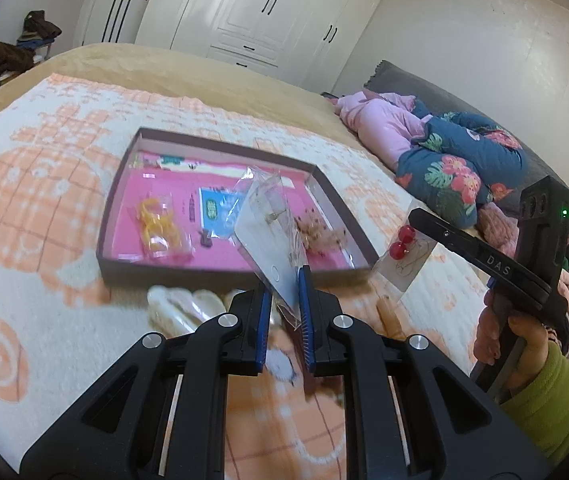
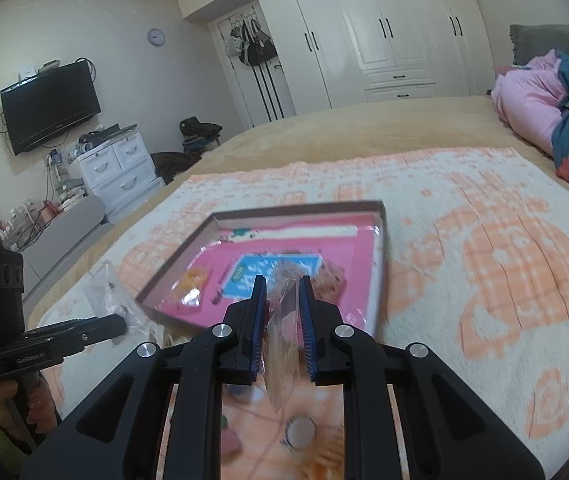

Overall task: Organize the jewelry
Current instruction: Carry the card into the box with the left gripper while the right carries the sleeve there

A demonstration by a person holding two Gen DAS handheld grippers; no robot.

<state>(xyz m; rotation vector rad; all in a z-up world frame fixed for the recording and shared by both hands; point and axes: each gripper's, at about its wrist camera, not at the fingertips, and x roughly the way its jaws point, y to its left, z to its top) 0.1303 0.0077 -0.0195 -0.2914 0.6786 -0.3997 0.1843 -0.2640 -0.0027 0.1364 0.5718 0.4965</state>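
Observation:
A shallow brown box (image 1: pixel 120 216) with a pink floor lies on the bed; it also shows in the right wrist view (image 2: pixel 382 248). Inside lie a yellow bagged item (image 1: pixel 158 228), a blue card (image 1: pixel 214 210) and a beaded piece (image 1: pixel 318 234). My left gripper (image 1: pixel 284 292) is shut on a clear packet (image 1: pixel 270 240) holding small jewelry, raised over the box's near edge. My right gripper (image 2: pixel 281 300) is shut on a clear packet (image 2: pixel 284 344); in the left wrist view that packet (image 1: pixel 406 256) carries red ball earrings (image 1: pixel 402 242), right of the box.
An orange and white blanket (image 1: pixel 44 184) covers the bed. A white piece (image 1: pixel 180 306) and other loose items lie near the box's front wall. Pink and floral bedding (image 1: pixel 444 152) is piled at the right. Wardrobes, a TV (image 2: pixel 50 106) and drawers stand beyond.

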